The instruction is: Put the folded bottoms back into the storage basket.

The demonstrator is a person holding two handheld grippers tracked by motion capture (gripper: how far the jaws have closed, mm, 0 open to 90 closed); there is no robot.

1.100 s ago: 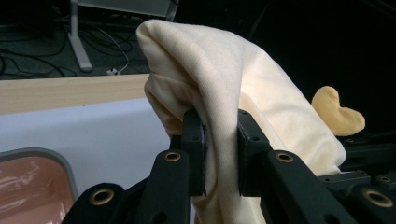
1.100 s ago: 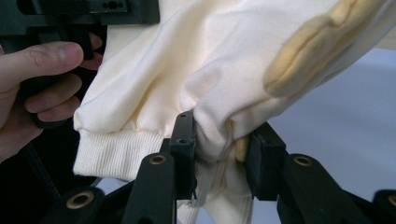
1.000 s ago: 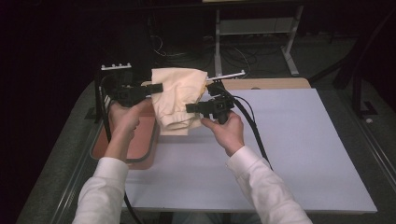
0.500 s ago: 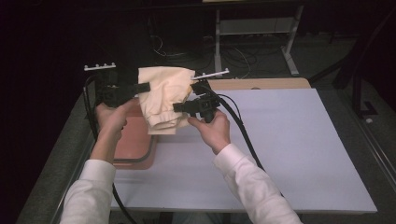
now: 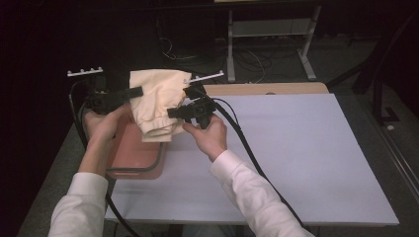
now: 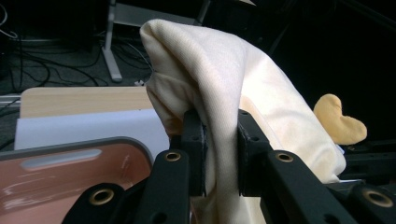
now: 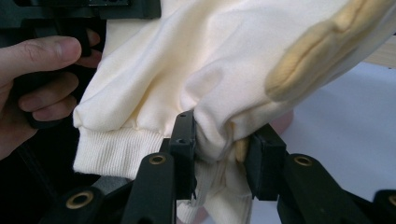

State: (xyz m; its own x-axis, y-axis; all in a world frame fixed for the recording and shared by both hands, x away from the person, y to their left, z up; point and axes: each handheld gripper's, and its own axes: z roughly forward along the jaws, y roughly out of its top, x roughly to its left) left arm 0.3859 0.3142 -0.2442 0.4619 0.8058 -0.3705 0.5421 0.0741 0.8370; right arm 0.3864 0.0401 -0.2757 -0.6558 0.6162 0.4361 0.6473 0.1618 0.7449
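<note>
Shifted left since the earlier frames: both hands and the cream-coloured knitted sweatshirt (image 5: 155, 101) carried between them, now over the far end of the reddish-brown plastic tray with the dark rim (image 5: 133, 158) instead of nearer the middle of the table.

Left gripper (image 5: 132, 92) at the garment's left side, level, pointing right, jaws pinched on a fold of the cloth; seen along its own jaws in the left gripper view, fabric (image 6: 219, 93) bunched between the two black pads and rising above them in a rounded hump. Left hand (image 5: 101, 123) just below and near of that gripper, above the tray's left part.

Right gripper (image 5: 173, 112) at the garment's right side, pointing left, jaws clamped on a gathered wad of cloth just above the ribbed hem (image 7: 121, 149); hem hanging to the left of the pads in the right gripper view, with the other hand's fingers (image 7: 42, 51) farther off at the left. Right hand (image 5: 207, 136) near of its gripper, above the white sheet covering the table (image 5: 296, 148).

Sweatshirt lifted, stretched between the two grippers, its lower part drooping toward the tray's far right corner; whether touching it, cannot tell. Pale wooden board (image 5: 276, 89) along the far edge of the white sheet, right of the garment.
</note>
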